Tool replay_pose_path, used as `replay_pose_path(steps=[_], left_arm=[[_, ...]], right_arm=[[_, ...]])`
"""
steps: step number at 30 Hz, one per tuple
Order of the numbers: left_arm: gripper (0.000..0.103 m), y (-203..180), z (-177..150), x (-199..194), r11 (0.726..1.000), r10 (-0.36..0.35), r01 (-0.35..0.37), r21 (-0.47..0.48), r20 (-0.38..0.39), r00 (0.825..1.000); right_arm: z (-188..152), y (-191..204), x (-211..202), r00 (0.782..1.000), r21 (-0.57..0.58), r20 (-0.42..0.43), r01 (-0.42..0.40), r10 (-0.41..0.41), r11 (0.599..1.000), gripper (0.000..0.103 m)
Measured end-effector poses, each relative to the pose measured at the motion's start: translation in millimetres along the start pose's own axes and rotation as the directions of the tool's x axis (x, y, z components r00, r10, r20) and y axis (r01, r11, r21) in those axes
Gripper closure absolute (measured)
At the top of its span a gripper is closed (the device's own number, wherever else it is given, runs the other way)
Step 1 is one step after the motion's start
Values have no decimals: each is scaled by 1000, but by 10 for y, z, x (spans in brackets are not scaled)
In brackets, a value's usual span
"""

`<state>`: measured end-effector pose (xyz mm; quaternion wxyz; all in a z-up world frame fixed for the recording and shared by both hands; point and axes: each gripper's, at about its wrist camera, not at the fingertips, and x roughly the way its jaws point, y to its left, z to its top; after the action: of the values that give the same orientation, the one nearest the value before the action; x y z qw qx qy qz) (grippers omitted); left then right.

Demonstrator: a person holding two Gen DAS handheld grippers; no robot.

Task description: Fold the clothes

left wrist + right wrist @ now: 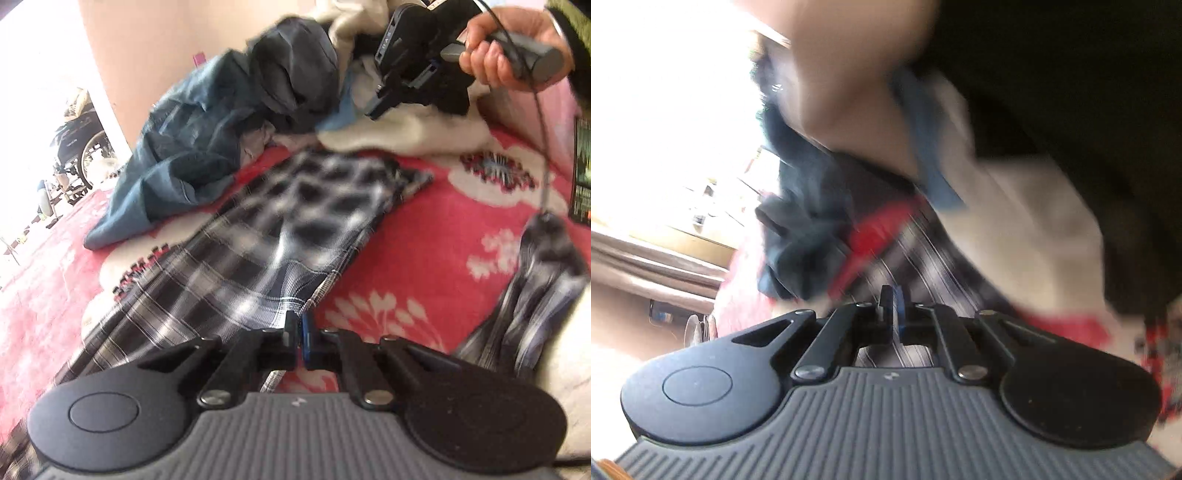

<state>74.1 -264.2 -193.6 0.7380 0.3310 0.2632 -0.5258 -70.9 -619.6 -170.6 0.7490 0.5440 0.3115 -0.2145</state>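
Left gripper (300, 334) sits at six o'clock in its own view with both jaws pressed together, and the hem of the plaid shirt (280, 225) runs right up between the tips, so it appears pinched there, though blur hides the contact. From that point the plaid shirt stretches away toward twelve o'clock across a red floral blanket (424, 236). At about four o'clock a second bunched strip of plaid cloth (535, 295) lies on the blanket, apart from the main panel. A heap of blue-grey denim clothes (221, 122) lies at ten to eleven o'clock, touching the shirt's far edge, with a cream garment (406, 133) beside it at one o'clock.

Right gripper (380, 107), seen from the left wrist view, hangs over that cream garment at one o'clock, gripped by a hand (506, 48). In its own heavily blurred view the right gripper (893, 306) has its jaws closed together; plaid fabric (923, 254) lies just beyond the tips, but whether any cloth is caught cannot be told.
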Motion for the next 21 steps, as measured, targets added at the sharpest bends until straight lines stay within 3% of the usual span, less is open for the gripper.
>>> replay_pose_path(steps=[7, 8, 10, 15, 21], left_arm=[[100, -50, -68, 73, 1000, -4, 5, 25, -13, 1000], [100, -28, -65, 67, 1000, -7, 7, 16, -10, 1000], [100, 16, -60, 55, 1000, -13, 13, -2, -6, 1000], [100, 65, -52, 50, 1000, -16, 16, -15, 3, 1000], [100, 86, -59, 15, 1000, -12, 12, -26, 18, 1000]], right_arm=[[-118, -568, 297, 984, 263, -148, 138, -101, 955, 93], [-126, -583, 283, 983, 271, -153, 142, -103, 952, 92], [-143, -613, 255, 981, 288, -163, 152, -108, 945, 81], [-113, -633, 407, 974, 311, -194, 174, -116, 934, 72], [-60, -578, 602, 956, 248, -247, 222, -160, 943, 75]])
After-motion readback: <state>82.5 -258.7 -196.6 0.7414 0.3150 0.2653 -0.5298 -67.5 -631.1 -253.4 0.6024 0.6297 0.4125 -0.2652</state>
